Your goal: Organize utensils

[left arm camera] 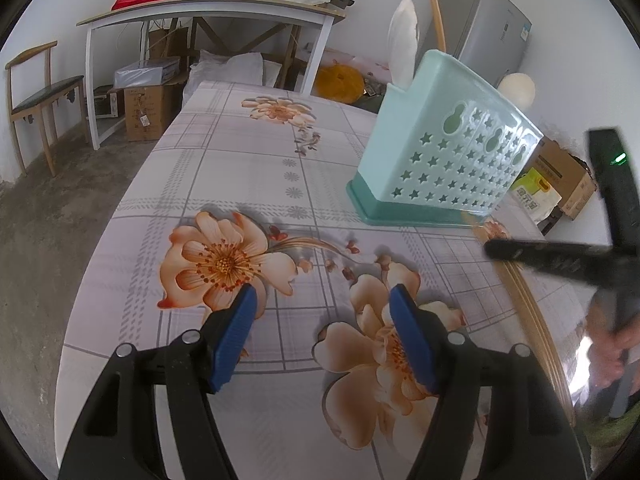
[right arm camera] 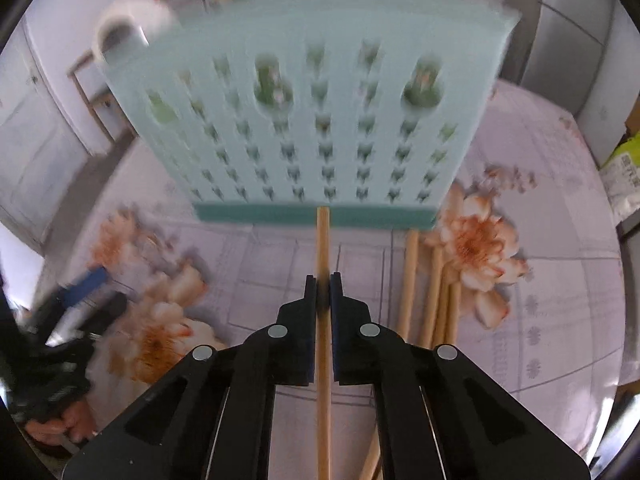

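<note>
A pale teal utensil holder (left arm camera: 448, 152) with star holes stands on the flowered tablecloth (left arm camera: 248, 184), with white spoons (left arm camera: 402, 44) sticking up from it. In the right wrist view the holder (right arm camera: 312, 120) is straight ahead and blurred. My right gripper (right arm camera: 323, 280) is shut on a wooden chopstick (right arm camera: 323, 240) that points at the holder's base. Several more chopsticks (right arm camera: 432, 292) lie just to its right. My left gripper (left arm camera: 323, 294) hovers open over the cloth, nothing between its blue pads (left arm camera: 240, 332). The loose chopsticks (left arm camera: 524, 304) lie to its right.
A white desk (left arm camera: 208, 12) with clutter, a wooden chair (left arm camera: 40, 92) and cardboard boxes (left arm camera: 146, 112) stand beyond the table's far and left edges. A grey fridge (left arm camera: 488, 28) rises behind the holder. A person's hand (left arm camera: 608, 348) grips the right tool.
</note>
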